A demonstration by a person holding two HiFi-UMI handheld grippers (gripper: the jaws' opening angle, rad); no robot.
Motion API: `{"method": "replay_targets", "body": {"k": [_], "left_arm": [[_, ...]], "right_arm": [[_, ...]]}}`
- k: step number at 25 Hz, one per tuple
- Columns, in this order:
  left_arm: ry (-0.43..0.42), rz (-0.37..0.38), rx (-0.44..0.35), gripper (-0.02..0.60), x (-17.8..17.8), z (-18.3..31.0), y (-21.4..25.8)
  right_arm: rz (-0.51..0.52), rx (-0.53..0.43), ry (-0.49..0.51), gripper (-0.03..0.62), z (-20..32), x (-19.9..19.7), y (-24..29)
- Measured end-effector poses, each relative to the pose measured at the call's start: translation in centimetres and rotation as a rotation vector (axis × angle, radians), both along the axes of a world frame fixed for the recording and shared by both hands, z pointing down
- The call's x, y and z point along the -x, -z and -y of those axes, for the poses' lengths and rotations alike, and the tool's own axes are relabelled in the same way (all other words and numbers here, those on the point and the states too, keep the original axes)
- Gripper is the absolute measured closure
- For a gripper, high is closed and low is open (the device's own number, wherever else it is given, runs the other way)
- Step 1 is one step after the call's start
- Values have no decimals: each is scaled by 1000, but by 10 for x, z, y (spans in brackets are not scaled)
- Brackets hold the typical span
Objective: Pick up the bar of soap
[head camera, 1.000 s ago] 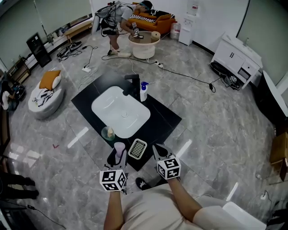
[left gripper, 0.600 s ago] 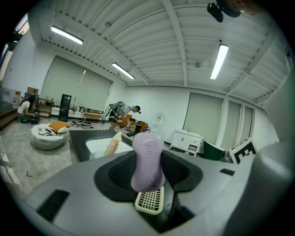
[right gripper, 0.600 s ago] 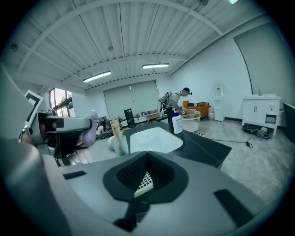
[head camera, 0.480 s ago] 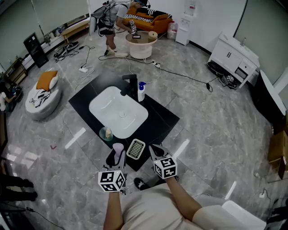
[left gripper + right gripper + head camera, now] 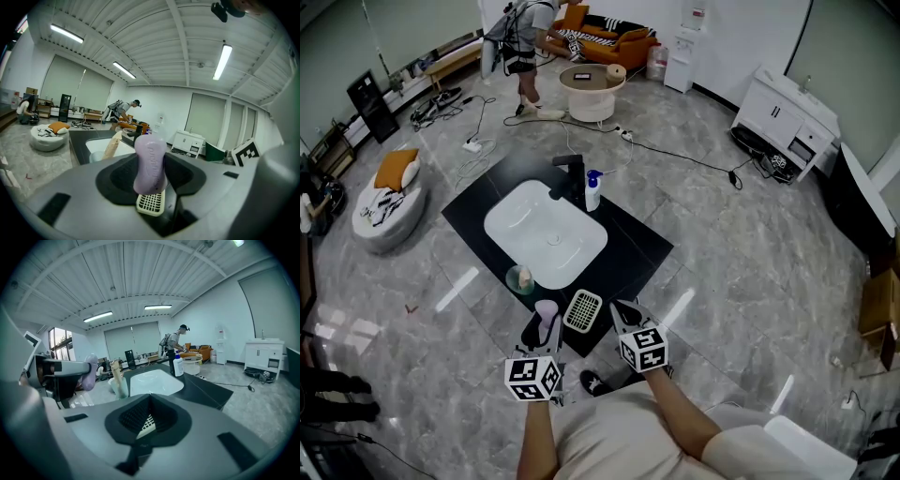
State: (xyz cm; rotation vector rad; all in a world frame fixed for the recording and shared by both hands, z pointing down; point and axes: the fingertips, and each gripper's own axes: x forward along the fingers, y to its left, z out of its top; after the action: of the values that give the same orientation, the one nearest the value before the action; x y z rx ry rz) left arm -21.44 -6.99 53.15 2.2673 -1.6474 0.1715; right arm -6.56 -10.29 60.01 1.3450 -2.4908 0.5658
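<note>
The bar of soap is pale purple and stands upright between the jaws of my left gripper, which is shut on it. In the left gripper view the soap fills the middle of the jaws, above the white slotted soap dish. That dish lies on the near corner of the black counter, just right of the soap. My right gripper hovers to the right of the dish with its jaws together and nothing in them. Through the right gripper's jaw recess a bit of the dish shows.
A white sink is set in the counter, with a black faucet and a white pump bottle behind it. A greenish cup stands at the sink's near left rim. A person stands far back by a round table.
The head view has drifted slightly, so the counter sits a little higher and further left. Both grippers hold the same pose, with the soap still in the left one.
</note>
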Motion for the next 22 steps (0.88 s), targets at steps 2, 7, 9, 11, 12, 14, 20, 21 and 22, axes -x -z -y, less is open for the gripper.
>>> {"method": "replay_targets", "body": {"k": [2, 7, 9, 11, 12, 14, 20, 21, 22], "left_arm": [[2, -3, 2, 397, 1, 0, 0], [-14, -1, 11, 396, -4, 0, -2], [-16, 1, 10, 397, -7, 0, -2], [-19, 2, 9, 396, -9, 0, -3], [-21, 3, 10, 397, -10, 0, -3], [-26, 8, 13, 396, -12, 0, -5], [-24, 10, 14, 397, -12, 0, -4], [-23, 10, 12, 397, -12, 1, -3], [-21, 9, 11, 397, -12, 2, -3]], "right_arm": [[-4, 4, 5, 589, 0, 1, -1], [-1, -7, 12, 589, -3, 0, 2], [1, -8, 10, 589, -3, -2, 1], [0, -4, 7, 589, -5, -5, 0], [-1, -3, 5, 589, -5, -6, -1], [-1, -1, 3, 589, -4, -8, -2], [-1, -3, 1, 589, -4, -9, 0], [-2, -5, 4, 589, -3, -9, 0], [-3, -6, 7, 589, -2, -8, 0]]}}
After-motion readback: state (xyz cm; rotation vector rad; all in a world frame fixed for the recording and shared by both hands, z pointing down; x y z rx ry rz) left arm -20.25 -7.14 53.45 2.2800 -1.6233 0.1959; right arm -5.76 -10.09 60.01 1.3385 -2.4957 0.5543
